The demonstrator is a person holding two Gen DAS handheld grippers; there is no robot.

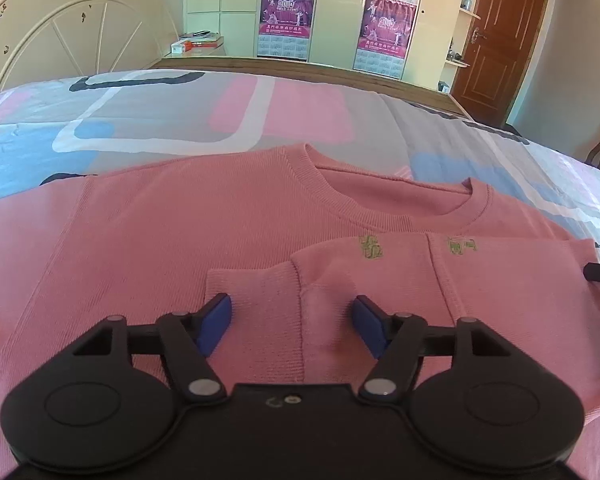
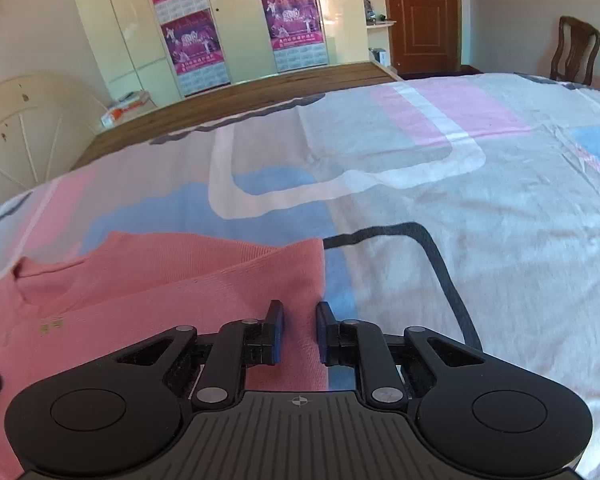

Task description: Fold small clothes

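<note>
While the pink sweater (image 1: 180,216) lies flat on the bedsheet (image 1: 148,120), collar (image 1: 380,208) away from me, my left claw (image 1: 291,322) hangs released, wide apart, over the cuff (image 1: 252,292) of a sleeve folded across the chest. My right claw (image 2: 299,330) sits part open, gripping nothing, over the sweater's right folded edge (image 2: 300,280), sheet just beside.
</note>
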